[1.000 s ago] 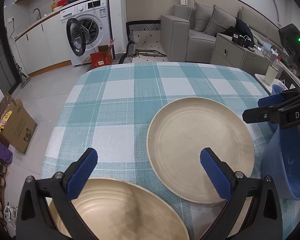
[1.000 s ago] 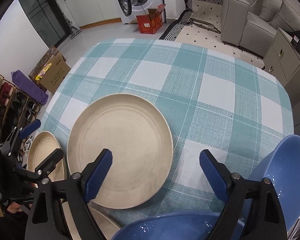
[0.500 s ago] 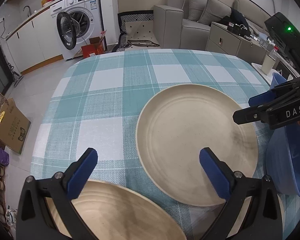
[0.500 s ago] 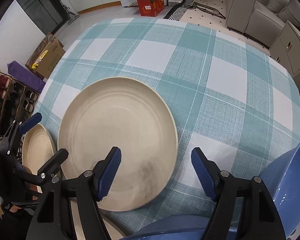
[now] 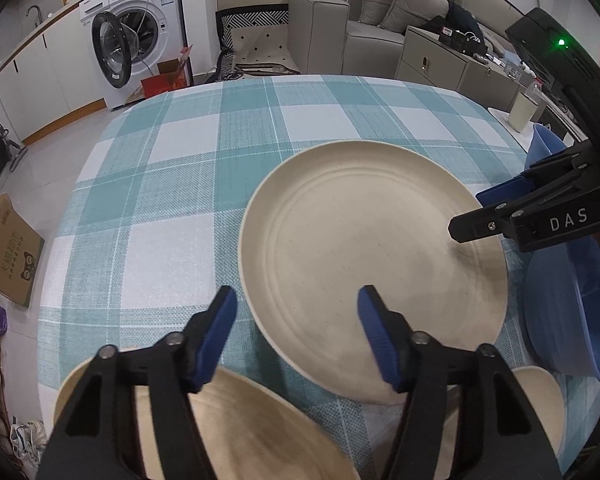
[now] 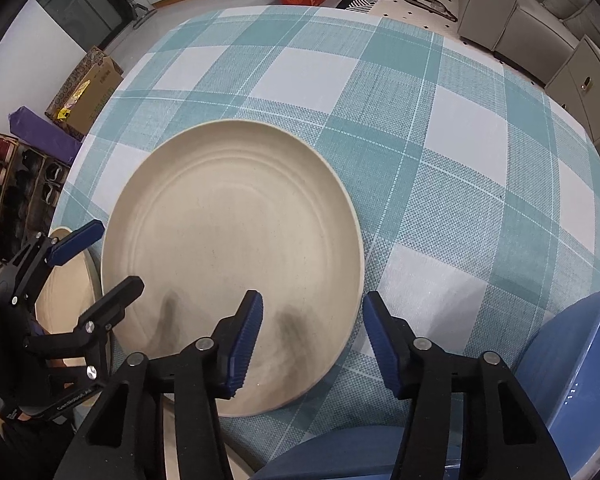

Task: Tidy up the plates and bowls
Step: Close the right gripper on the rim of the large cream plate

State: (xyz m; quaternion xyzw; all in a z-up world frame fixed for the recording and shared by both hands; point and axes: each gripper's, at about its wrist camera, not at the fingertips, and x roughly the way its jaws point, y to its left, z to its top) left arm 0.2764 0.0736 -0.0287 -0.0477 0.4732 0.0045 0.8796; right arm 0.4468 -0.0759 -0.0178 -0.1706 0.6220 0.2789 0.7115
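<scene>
A large beige plate lies flat on the teal checked tablecloth. My left gripper hovers over its near left rim, jaws closing, pads not touching it. My right gripper hangs over the plate's near right rim, jaws also closing and apart from it. Each gripper shows in the other's view: the right gripper, the left gripper. A smaller beige plate sits under the left gripper. A blue bowl stands at the right.
A second blue bowl sits below the right gripper, and another beige plate near the table's front edge. A white cup stands off the far right. Cardboard box, washing machine and sofa surround the table.
Both grippers have sunk closer to the large plate and tilted further down. Their jaws have narrowed from wide open to about half.
</scene>
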